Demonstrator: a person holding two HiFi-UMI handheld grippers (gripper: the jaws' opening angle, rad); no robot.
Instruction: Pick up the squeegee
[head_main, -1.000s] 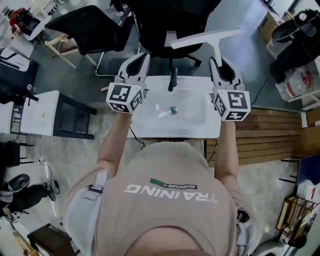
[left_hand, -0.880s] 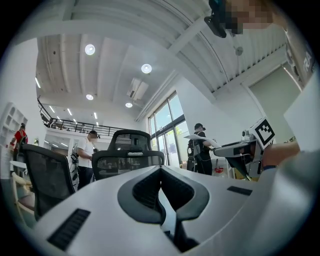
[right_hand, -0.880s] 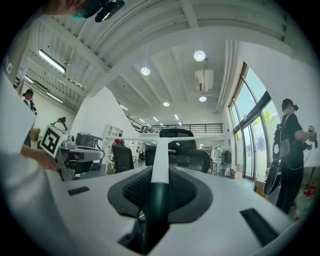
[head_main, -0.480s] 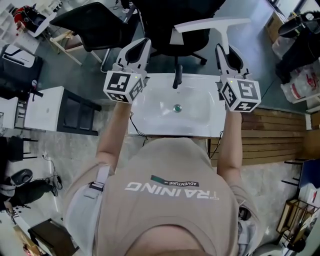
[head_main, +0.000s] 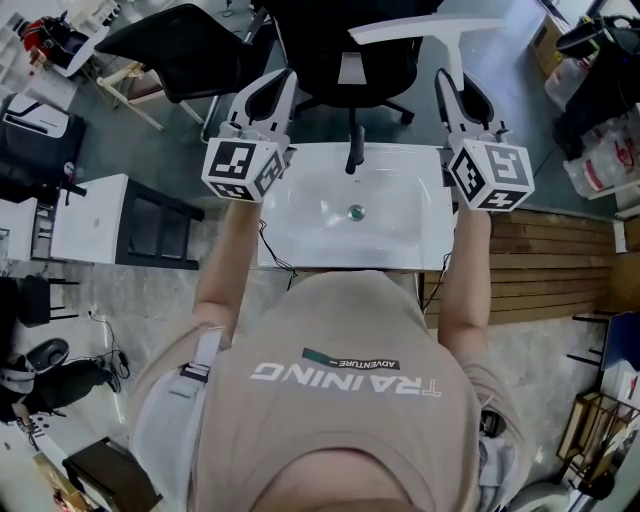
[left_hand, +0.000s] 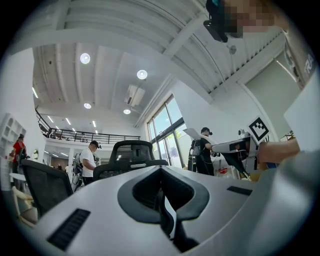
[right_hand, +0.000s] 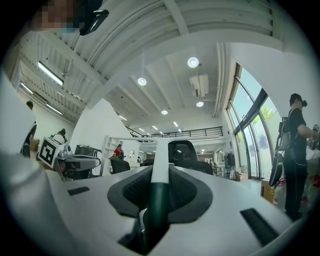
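Observation:
The squeegee (head_main: 425, 28) is white and T-shaped, with its wide blade across the top of the head view, above the sink. My right gripper (head_main: 453, 85) is shut on its handle and holds it in the air. In the right gripper view the handle (right_hand: 160, 165), white above and dark green below, runs up between the jaws of the right gripper (right_hand: 158, 200) to the blade. At the sink's left side my left gripper (head_main: 278, 85) hangs in the air. Its jaws are shut with nothing between them, as the left gripper view (left_hand: 162, 197) shows.
Below both grippers is a white sink (head_main: 300, 250) with a black faucet (head_main: 352, 150) and a round drain (head_main: 356, 212). A black office chair (head_main: 340, 60) stands behind it. Wooden slats (head_main: 540, 270) lie to the right and a white cabinet (head_main: 90, 220) to the left. People stand in the room beyond.
Both grippers have risen, moving up in the head view. The squeegee went up with the right gripper, which also drifted slightly right.

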